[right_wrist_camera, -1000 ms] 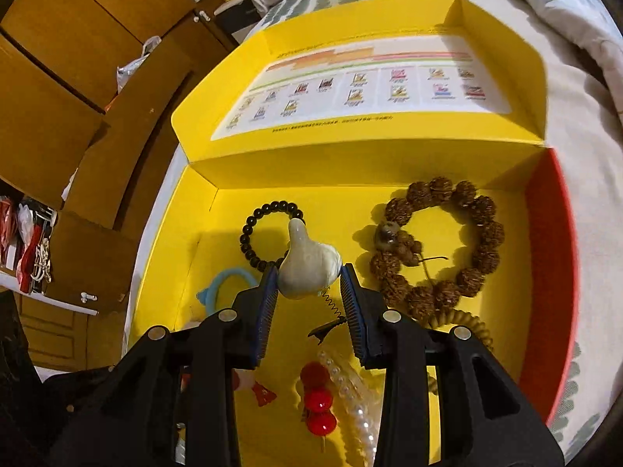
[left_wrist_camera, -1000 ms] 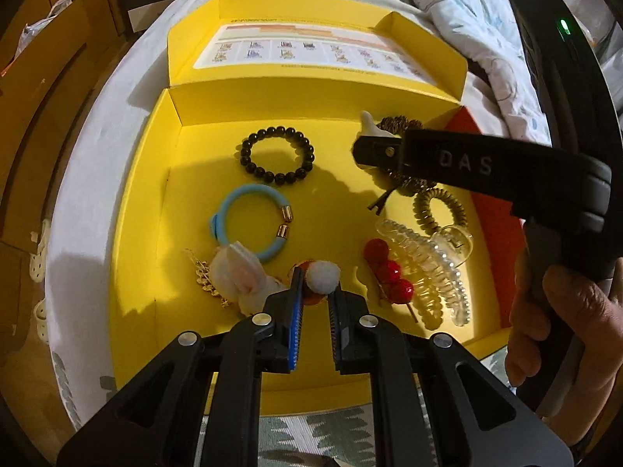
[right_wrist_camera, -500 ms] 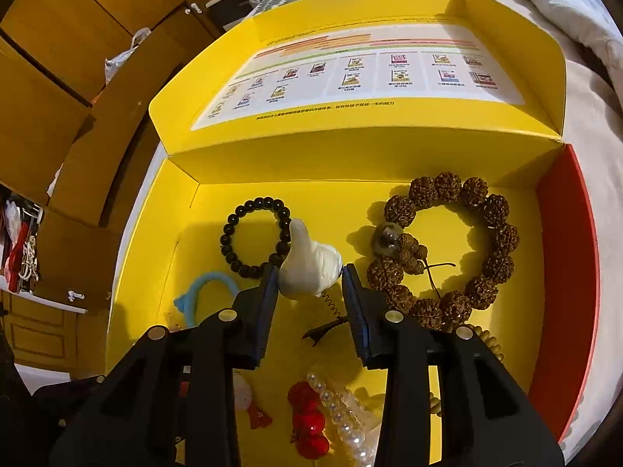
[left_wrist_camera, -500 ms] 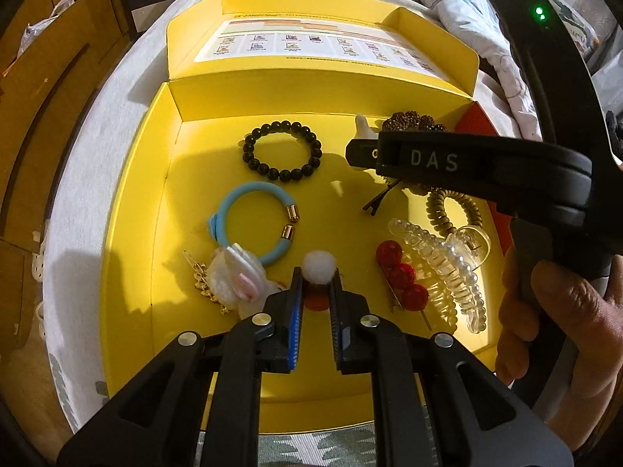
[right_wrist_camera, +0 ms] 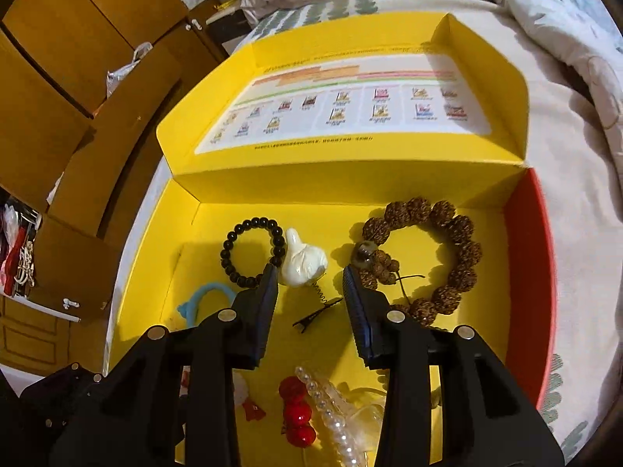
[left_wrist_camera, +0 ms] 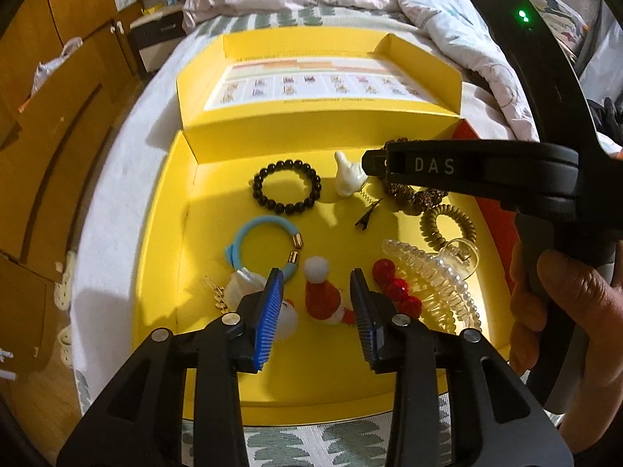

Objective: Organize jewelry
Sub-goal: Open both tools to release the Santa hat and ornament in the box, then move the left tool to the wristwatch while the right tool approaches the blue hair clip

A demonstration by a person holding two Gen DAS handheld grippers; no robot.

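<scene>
I have the open yellow box (right_wrist_camera: 148,284) lying on the bed (right_wrist_camera: 564,148), its lid folded back with a printed chart inside, and everything I am sorting sits on its floor. Going down in size: the brown seed-bead bracelet (right_wrist_camera: 463,249) fills the far right corner by the red wall, the pearl-trimmed clear claw clip (left_wrist_camera: 440,284) lies near right with a coiled hair tie (left_wrist_camera: 447,225) just beyond it, the black bead bracelet (left_wrist_camera: 287,186) rests far left, and the blue bangle (left_wrist_camera: 249,241) sits below that. My right gripper (right_wrist_camera: 309,276) hangs with its jaws spread, gripping nothing; the white garlic-shaped hair clip (right_wrist_camera: 303,260) lies on the box floor just ahead of the tips, its spring and dark clip trailing back between them. My left gripper (left_wrist_camera: 316,284) also has its jaws spread, straddling the little red Santa-hat clip (left_wrist_camera: 321,295) with the white pompom, which lies free on the floor. I judge both pieces as set down, so the thing now is a clean exit: I would lift each gripper straight up, jaws kept wide, so no pad catches the garlic's spring or nudges the hat into the red berry clip (left_wrist_camera: 393,288) just beside it. Then I would choose the next piece from the crowded near-left corner, where a white flower clip (left_wrist_camera: 249,292) touches a gold pin (left_wrist_camera: 218,295).
</scene>
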